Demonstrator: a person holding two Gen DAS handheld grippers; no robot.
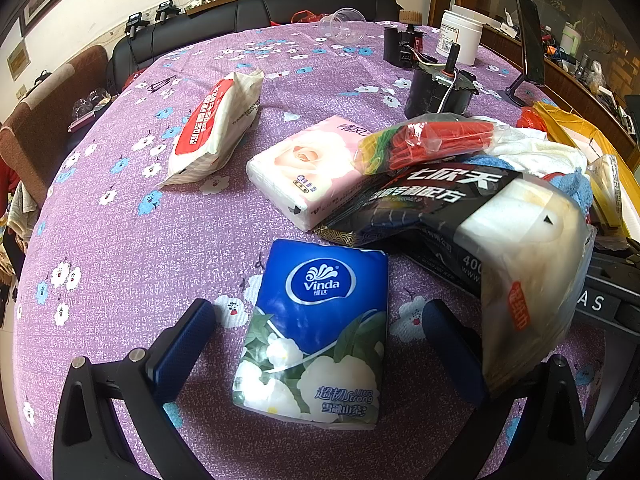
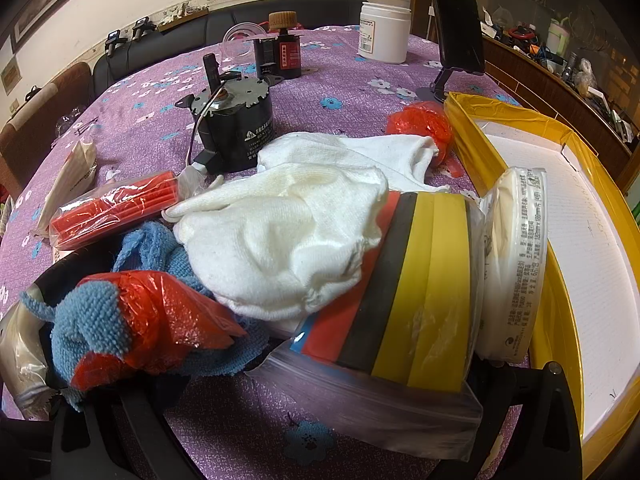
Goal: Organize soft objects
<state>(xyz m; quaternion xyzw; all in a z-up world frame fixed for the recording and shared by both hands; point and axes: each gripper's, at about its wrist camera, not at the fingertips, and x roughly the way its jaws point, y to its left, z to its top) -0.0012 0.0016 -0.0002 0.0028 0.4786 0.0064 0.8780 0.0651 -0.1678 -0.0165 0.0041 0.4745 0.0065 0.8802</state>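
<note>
i'm looking over a round table point(image 1: 120, 240) under a purple cloth printed with white and blue flowers; behind it runs a black sofa point(image 1: 248, 12) along a cream wall with a patterned border, and a cluttered wooden shelf point(image 1: 592, 92) lines the right of the room; my left gripper point(image 1: 320, 344) hangs low over the cloth with its blue-padded fingers spread wide, and the blue vinda tissue pack point(image 1: 316, 332) lies flat between them, touching neither; beyond it lie a pink rose tissue pack point(image 1: 304, 168) and a red-and-white wipes pack point(image 1: 212, 128), well apart from each other; a black-wrapped tissue pack point(image 1: 440, 200) rests against the pink one, with a bag of red clips point(image 1: 436, 138) on top; my right gripper's fingers are buried under the pile, so i cannot tell how they stand; that pile has a white cloth point(image 2: 288, 236), a blue towel point(image 2: 104, 312) with red plastic on it, and a zip bag of coloured sheets point(image 2: 400, 292); just beside it sits a yellow-edged box point(image 2: 560, 200) with a white inside; further back stand a black motor point(image 2: 236, 128), a white jar point(image 2: 384, 32) and a phone on a stand point(image 2: 456, 28).
</note>
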